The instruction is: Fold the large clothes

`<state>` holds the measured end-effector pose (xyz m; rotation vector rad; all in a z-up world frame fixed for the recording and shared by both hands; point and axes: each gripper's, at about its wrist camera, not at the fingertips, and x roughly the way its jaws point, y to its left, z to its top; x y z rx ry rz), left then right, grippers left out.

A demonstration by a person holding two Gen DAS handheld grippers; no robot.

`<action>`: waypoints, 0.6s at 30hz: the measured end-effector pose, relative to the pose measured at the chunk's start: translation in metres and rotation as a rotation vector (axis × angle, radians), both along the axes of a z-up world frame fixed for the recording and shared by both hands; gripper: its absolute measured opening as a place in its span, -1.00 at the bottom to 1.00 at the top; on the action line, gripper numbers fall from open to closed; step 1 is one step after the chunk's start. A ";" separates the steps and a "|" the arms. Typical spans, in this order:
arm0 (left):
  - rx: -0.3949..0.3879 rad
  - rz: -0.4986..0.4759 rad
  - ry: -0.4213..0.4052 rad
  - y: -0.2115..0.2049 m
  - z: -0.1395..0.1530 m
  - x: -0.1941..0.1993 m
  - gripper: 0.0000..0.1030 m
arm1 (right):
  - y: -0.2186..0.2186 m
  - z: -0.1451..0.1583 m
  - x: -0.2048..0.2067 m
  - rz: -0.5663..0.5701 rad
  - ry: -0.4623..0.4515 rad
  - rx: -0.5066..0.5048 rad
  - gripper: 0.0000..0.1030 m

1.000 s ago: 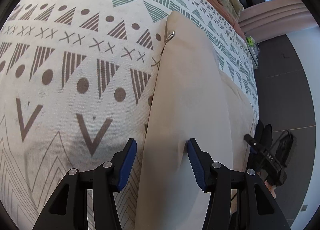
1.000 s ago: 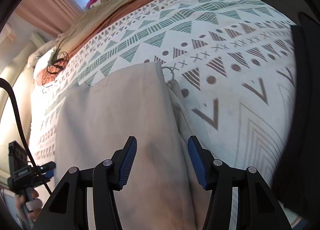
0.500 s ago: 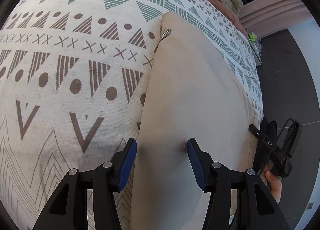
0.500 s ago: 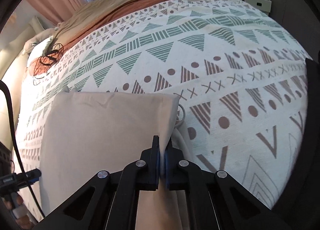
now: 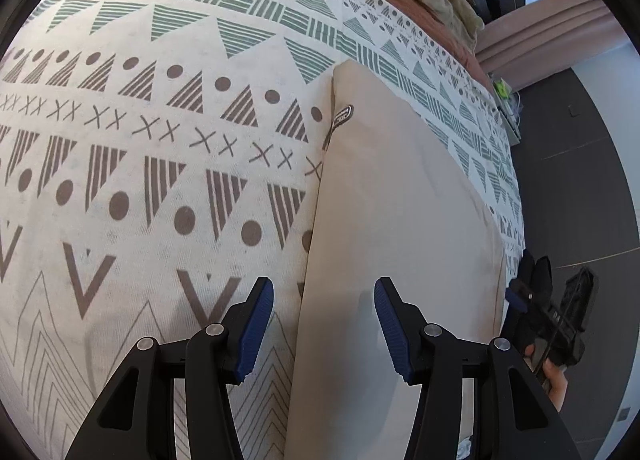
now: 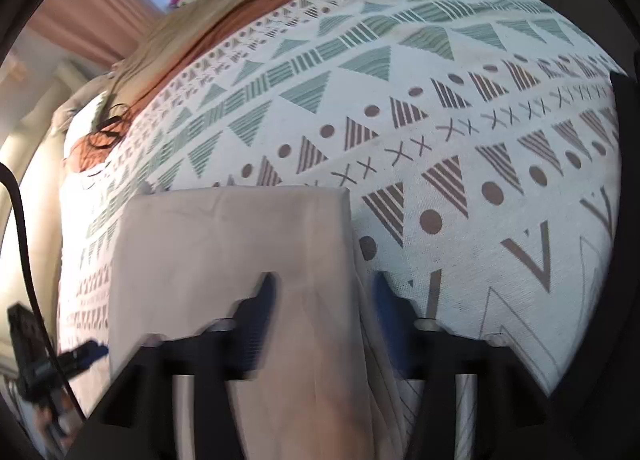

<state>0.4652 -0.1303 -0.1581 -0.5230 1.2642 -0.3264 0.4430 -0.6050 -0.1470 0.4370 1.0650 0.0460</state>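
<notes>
A beige garment [image 5: 400,228] lies folded flat on a patterned bedspread [image 5: 160,140]; a small dark label [image 5: 342,115] sits near its far corner. My left gripper [image 5: 324,312] is open just above the garment's left edge, one finger over the bedspread, one over the cloth. In the right wrist view the same garment [image 6: 224,244] lies as a flat rectangle. My right gripper [image 6: 324,300] is open and blurred, straddling the garment's right edge, holding nothing.
The bed edge and dark floor [image 5: 580,180] lie to the right in the left wrist view, where the other gripper [image 5: 560,320] and hand show. Crumpled tan and rust bedding [image 6: 224,8] lies at the far end. A black cable [image 6: 24,240] hangs at left.
My right gripper was shut on the garment's edge half a second ago and is now open, having let it go. The left gripper has stayed open and shifted slightly.
</notes>
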 end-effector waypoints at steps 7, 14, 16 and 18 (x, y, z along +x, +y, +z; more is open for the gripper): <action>0.000 -0.029 0.005 -0.012 -0.011 0.014 0.06 | -0.015 -0.026 -0.006 0.053 0.056 0.136 0.44; -0.007 -0.049 0.014 -0.025 -0.022 0.030 0.06 | -0.015 -0.051 0.004 0.073 0.055 0.275 0.38; -0.006 -0.048 0.012 -0.028 -0.022 0.036 0.06 | -0.015 -0.056 0.013 0.077 0.060 0.304 0.23; -0.002 -0.050 0.007 -0.030 -0.023 0.042 0.06 | -0.014 -0.061 0.023 0.082 0.065 0.339 0.22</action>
